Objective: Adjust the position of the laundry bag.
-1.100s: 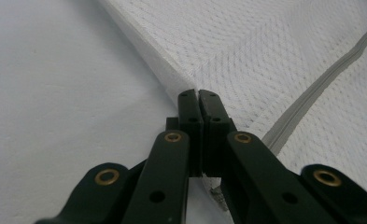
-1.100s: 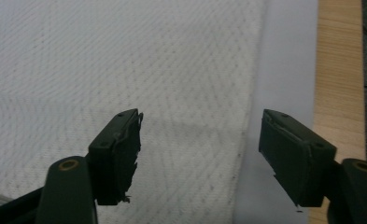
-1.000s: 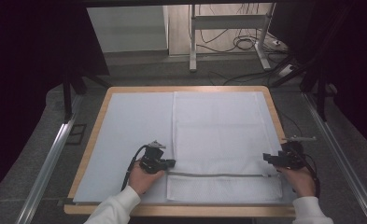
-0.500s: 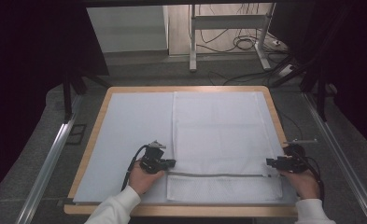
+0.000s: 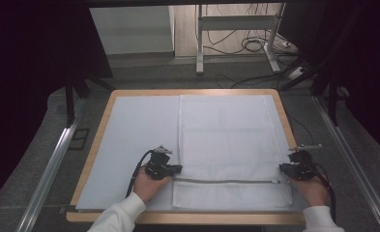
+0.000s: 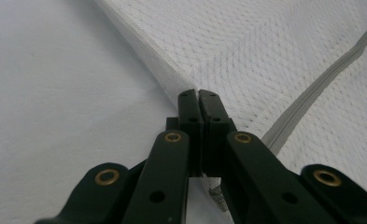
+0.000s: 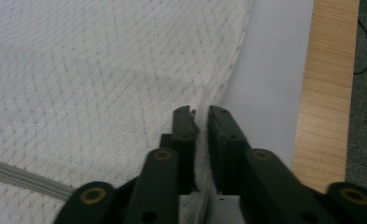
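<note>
two grippers, one on each side edge of a white mesh laundry bag [image 5: 226, 140] that lies flat on the right half of a pale mat [image 5: 134, 140], which covers a wood-rimmed table [image 5: 95, 145]. the bag's grey zipper [image 5: 226, 181] runs across it near the front, and both hands sit roughly level with that zipper line.

the left gripper [image 5: 177, 169] is at the bag's left edge. in the left gripper view its jaws [image 6: 198, 100] are pressed tight together right on the folded edge of the mesh, so it reads as clamped on the fabric there. the right gripper [image 5: 283, 167] is at the right edge, and its jaws have just been closing. in the right gripper view [image 7: 200, 116] the hem runs up between them with only a narrow slit left, so i'd call that pinched on the hem too, though the grip looks thinner than the left one.

my read is that this is the grab step before a fold or a lift, with both sides of the bag caught and nothing raised yet. next move probably wants both hands to rise together and evenly, keeping the mesh taut between them so it doesn't sag or twist. the risk i'd watch is the right hem slipping out, since so little fabric sits in there.
</note>
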A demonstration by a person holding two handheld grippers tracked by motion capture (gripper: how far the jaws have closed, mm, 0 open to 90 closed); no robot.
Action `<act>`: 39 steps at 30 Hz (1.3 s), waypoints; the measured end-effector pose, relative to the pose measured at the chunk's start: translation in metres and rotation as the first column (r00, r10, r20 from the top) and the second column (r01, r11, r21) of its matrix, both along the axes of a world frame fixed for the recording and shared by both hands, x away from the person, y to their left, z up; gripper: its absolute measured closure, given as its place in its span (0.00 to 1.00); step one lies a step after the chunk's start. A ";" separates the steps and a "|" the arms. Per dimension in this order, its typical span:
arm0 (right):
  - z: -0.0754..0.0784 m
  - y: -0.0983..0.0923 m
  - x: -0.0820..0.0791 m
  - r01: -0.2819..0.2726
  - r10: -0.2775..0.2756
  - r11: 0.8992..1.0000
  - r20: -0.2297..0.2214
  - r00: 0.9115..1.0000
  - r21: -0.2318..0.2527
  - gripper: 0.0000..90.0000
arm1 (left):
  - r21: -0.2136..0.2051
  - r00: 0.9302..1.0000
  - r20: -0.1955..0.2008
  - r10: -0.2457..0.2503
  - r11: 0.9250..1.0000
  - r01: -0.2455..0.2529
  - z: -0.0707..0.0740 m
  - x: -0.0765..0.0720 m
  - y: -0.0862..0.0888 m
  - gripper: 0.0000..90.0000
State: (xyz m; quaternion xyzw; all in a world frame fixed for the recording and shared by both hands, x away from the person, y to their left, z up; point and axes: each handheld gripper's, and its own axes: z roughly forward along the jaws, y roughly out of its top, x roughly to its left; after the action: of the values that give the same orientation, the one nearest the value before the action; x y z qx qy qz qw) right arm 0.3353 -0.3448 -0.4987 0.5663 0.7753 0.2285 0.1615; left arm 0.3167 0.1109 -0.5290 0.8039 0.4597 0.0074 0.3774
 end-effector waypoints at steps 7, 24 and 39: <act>0.000 0.000 0.000 -0.014 0.014 1.000 0.002 1.000 0.008 0.97 | -0.004 1.000 0.000 0.001 1.000 -0.001 0.001 0.000 0.001 1.00; 0.004 0.002 -0.003 -0.030 0.029 0.999 0.029 0.999 0.026 0.98 | -0.006 1.000 0.002 0.006 1.000 -0.006 0.002 0.001 0.003 1.00; 0.001 0.011 -0.002 -0.051 0.050 0.998 0.025 0.998 0.041 0.98 | -0.013 1.000 0.001 0.020 1.000 -0.020 0.003 0.000 0.014 1.00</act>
State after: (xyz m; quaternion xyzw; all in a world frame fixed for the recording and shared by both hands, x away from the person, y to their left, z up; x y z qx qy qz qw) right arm 0.3334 -0.3343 -0.4979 0.5470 0.7823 0.2556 0.1532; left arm 0.3168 0.1252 -0.5262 0.7969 0.4674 0.0088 0.3827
